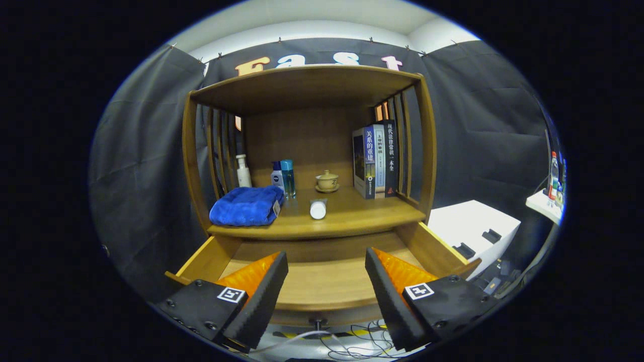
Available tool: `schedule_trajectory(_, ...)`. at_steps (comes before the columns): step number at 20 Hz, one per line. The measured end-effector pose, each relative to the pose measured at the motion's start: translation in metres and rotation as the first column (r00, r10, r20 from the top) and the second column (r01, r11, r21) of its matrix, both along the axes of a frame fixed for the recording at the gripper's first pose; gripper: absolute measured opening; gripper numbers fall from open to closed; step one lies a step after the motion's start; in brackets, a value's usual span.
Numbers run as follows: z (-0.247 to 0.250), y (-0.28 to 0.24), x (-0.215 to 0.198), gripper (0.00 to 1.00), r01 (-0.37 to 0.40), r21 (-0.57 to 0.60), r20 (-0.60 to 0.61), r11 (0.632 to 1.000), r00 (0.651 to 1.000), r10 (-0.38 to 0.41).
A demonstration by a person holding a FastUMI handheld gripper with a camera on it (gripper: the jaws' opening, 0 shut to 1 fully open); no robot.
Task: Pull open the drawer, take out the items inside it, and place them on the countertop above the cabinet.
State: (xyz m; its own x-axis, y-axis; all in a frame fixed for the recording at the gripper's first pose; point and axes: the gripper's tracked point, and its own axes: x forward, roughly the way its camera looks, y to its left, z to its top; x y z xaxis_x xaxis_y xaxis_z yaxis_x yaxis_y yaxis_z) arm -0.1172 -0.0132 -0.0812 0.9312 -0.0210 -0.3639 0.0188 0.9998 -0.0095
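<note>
Widely parted and holding nothing, the gripper [327, 281] is poised over the pulled-out drawer [322, 281]. On the countertop [362, 216] just above the drawer, a white bottle [318, 208] is laid on its side, with a blue towel [245, 206] to its left.

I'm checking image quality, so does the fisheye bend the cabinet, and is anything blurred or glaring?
Gripper view: the wooden cabinet's posts bow outward; the open wooden drawer and blue folded towel look sharp; no strong glare; the open gripper hangs over the drawer.
</note>
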Motion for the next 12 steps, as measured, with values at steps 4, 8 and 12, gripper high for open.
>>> schedule_trajectory(4,-0.024,0.005,-0.025,0.99,0.013,-0.002,-0.022,1.0,1.0,-0.013)
schedule_trajectory(8,-0.032,0.013,-0.033,0.99,0.006,-0.018,-0.027,1.0,1.0,-0.006)
schedule_trajectory(12,-0.056,0.02,-0.043,0.99,0.002,-0.032,-0.108,0.999,0.994,-0.006)
